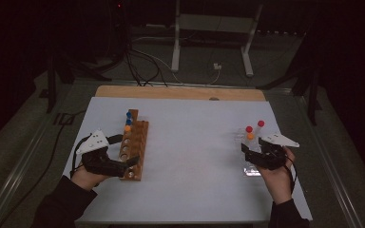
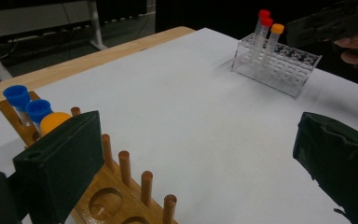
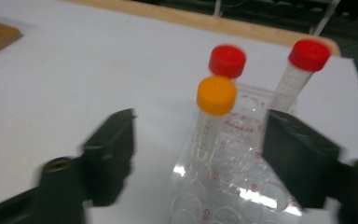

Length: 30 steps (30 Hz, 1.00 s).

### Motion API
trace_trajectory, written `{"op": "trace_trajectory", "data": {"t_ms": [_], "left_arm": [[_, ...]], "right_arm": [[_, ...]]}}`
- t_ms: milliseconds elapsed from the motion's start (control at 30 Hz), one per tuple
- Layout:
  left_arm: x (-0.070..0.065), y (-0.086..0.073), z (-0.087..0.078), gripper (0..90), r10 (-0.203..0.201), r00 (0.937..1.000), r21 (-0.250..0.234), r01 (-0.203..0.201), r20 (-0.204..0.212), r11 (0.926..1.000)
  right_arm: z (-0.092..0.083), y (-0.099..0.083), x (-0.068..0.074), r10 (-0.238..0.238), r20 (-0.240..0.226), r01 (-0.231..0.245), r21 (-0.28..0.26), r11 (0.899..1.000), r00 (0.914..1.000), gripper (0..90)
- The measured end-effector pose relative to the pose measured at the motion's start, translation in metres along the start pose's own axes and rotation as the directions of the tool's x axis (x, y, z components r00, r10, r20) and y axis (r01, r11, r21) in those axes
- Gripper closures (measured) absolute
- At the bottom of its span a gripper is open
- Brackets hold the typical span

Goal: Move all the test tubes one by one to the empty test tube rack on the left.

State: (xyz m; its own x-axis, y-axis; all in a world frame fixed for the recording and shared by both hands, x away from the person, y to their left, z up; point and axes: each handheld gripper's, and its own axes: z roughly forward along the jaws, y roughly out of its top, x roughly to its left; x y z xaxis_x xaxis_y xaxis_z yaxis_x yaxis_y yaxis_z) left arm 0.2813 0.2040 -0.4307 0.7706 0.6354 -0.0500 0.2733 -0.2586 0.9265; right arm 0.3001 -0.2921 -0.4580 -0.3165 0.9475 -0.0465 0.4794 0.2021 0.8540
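Looking down from the high view, two racks sit well apart on the white sheet [image 1: 190, 156] covering the table. On the left there's a wooden rack [image 1: 134, 148] with two blue-capped tubes [image 2: 27, 103] and an orange-capped one [image 2: 55, 122] standing at its far end, the nearer holes bare. The left gripper [image 1: 123, 152] sits right at the near part of that rack with its jaws spread wide and nothing between them; in the left gripper view one black jaw hangs over the wood and the other is way off over the paper.

Over on the right, the clear plastic rack [image 3: 233, 186] holds three tubes upright: an orange-capped tube [image 3: 216, 95] in front, and two red-capped tubes [image 3: 227, 60] behind it. The right gripper [image 1: 253, 151] is just beside that rack on its near end, jaws partly open, not touching any tube. The right gripper view is pretty blurry, so I think the orange cap stands in the gap beyond the jaws, roughly centred, with clear space on both sides.
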Motion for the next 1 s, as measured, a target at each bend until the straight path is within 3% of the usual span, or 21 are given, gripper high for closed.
{"op": "trace_trajectory", "data": {"t_ms": [200,367,467,800,1000], "left_arm": [[0.002,0.0,-0.001,2.6,-0.005,1.0,-0.003,0.005,-0.001,1.0],[0.002,-0.001,0.0,2.6,-0.003,1.0,0.0,0.003,-0.004,1.0],[0.001,-0.001,0.0,2.6,0.001,1.0,0.003,-0.001,-0.004,1.0],[0.002,-0.002,0.0,2.6,-0.002,1.0,0.008,0.002,-0.002,1.0],[0.002,-0.002,0.0,2.6,-0.004,1.0,0.008,0.004,0.0,1.0]], "right_arm": [[0.01,-0.002,-0.005,0.017,0.025,-0.018,0.053,0.998,0.9995,50.7],[0.017,-0.002,-0.007,0.031,0.023,-0.033,0.073,0.997,0.9993,60.1],[0.022,0.0,-0.007,0.014,0.031,-0.016,0.086,0.996,0.9994,65.3],[0.03,0.004,-0.007,0.023,0.017,-0.025,0.109,0.994,0.9996,74.8],[0.023,0.007,-0.007,0.034,0.022,-0.036,0.077,0.996,0.9992,75.1]]}}
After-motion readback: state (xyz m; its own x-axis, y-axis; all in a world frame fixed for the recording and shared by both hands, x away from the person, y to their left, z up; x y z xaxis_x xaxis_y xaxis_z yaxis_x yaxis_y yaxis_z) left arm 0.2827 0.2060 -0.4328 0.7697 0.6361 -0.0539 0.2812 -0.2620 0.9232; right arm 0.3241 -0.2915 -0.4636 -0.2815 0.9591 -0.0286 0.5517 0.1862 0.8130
